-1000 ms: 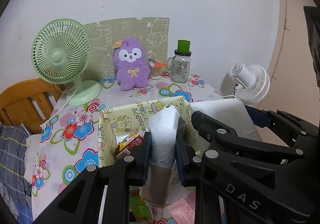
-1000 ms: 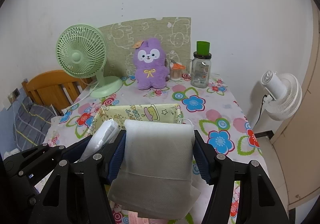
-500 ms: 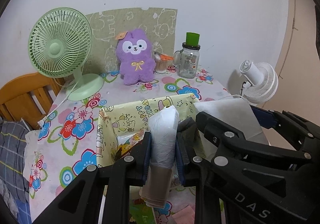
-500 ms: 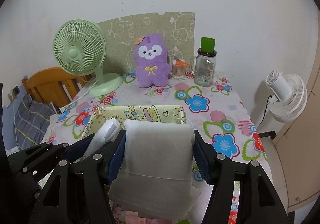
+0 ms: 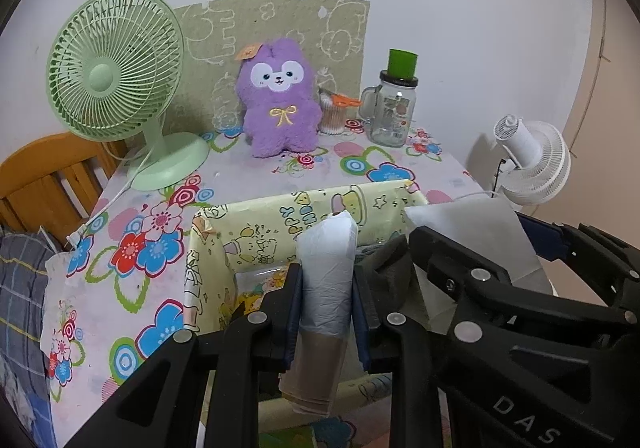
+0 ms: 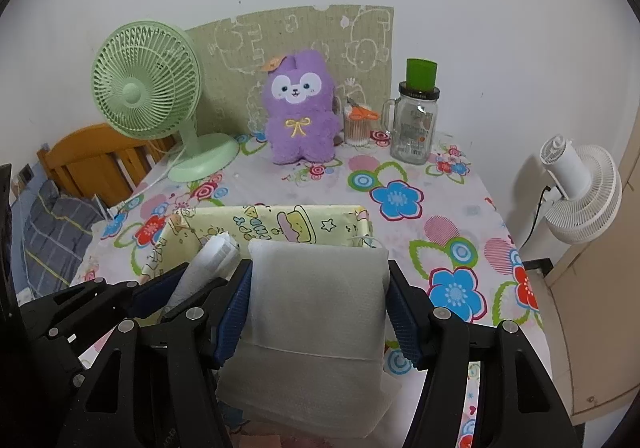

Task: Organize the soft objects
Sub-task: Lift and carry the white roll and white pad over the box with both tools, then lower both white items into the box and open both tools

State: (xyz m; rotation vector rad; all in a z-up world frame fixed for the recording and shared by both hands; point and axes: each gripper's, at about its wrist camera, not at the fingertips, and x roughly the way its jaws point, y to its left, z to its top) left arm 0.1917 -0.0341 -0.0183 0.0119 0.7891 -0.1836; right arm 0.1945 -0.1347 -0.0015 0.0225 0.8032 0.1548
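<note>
My left gripper point(image 5: 326, 284) is shut on a rolled pale plastic bag bundle point(image 5: 326, 268), held upright above the yellow cartoon-print fabric box point(image 5: 320, 208). My right gripper point(image 6: 318, 288) is shut on a white soft tissue pack point(image 6: 316, 304), held over the near side of the same box point(image 6: 280, 220). The two grippers are side by side; the tissue pack also shows in the left wrist view point(image 5: 476, 232), and the bag roll in the right wrist view point(image 6: 212, 256). A purple plush toy point(image 5: 278, 100) sits at the table's back by the wall.
A green desk fan point(image 5: 116, 76) stands at the back left of the flowered tablecloth point(image 5: 152, 224). A glass jar with green lid point(image 5: 394, 104) and a cup of cotton swabs point(image 5: 334, 114) stand at the back right. A white fan point(image 5: 532, 160) stands beyond the table's right edge. A wooden bed frame point(image 5: 44, 176) is on the left.
Both grippers have risen and tilted so the table's back sits lower in view; each still holds its object over the box.
</note>
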